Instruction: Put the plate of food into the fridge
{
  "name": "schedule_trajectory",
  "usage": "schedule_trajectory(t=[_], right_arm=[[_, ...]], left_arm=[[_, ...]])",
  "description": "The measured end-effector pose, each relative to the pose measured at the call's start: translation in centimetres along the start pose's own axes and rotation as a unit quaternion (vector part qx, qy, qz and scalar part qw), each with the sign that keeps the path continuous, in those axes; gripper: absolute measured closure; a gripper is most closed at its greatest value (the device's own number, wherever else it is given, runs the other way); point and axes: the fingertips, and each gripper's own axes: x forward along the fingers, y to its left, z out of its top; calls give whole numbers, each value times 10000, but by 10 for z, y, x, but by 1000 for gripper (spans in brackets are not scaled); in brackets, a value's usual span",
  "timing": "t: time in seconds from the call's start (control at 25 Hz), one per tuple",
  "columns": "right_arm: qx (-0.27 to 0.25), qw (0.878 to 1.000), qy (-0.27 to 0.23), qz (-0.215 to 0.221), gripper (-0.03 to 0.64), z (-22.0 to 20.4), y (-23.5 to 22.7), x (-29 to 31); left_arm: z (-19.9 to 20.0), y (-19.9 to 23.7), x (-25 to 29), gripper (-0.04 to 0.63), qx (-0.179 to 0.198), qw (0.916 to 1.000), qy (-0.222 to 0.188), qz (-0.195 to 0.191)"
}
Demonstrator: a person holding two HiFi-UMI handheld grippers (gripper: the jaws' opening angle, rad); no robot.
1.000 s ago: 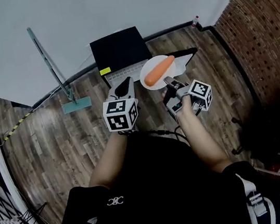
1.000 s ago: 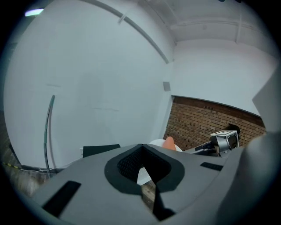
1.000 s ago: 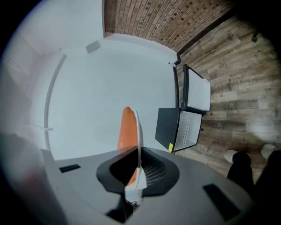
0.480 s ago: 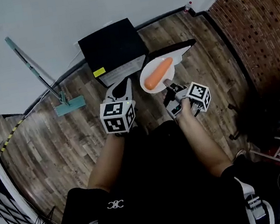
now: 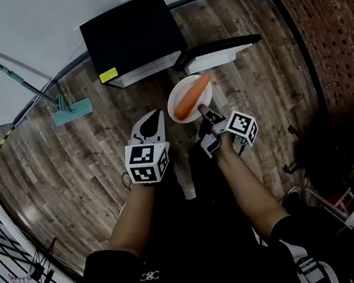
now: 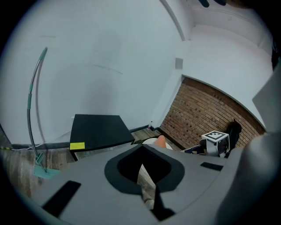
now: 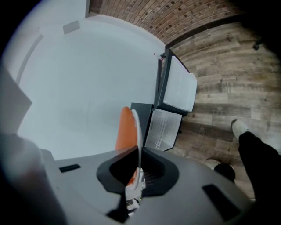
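With the plate pinched at its rim by the fingers of the right gripper before the open fridge, and the left gripper pressed shut on nothing, the carrot could be rolled off by any tilt.

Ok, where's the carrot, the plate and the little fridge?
carrot [image 5: 194, 95]: head view, middle of its orange body.
plate [image 5: 176, 111]: head view, bare white rim beside the carrot.
fridge [image 5: 130, 33]: head view, its black top.
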Motion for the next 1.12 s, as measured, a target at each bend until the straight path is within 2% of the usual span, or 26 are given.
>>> schedule_trajectory(t=[0.2, 0.4, 0.72, 0.88, 0.96, 1.04, 1.12], right_arm=[[-4, 9999, 110, -1, 589, 13, -78, 68], [39, 9997, 253, 11, 589, 19, -169, 156], [111, 9991, 232, 335, 589, 41, -290, 319], [37, 9987, 179, 466, 589, 48, -327, 391], [-8, 9984, 138, 546, 589, 51, -336, 420], [-9, 9979, 63, 637, 589, 56, -340, 446], [80, 9976, -36, 686, 589, 62, -343, 467]], left_arm=[[-58, 31, 58, 597, -267, 9993, 3, 255], [-122, 73, 132, 597, -325, 9986, -202, 358], [-191, 152, 255, 597, 77, 9966, -807, 171], [-220, 188, 294, 597, 311, 9946, -980, 136], [-230, 201, 309, 597, 209, 9944, -1028, 82], [-229, 208, 321, 597, 56, 9936, -1128, -30], [-224, 209, 327, 597, 242, 9925, -1197, -88]])
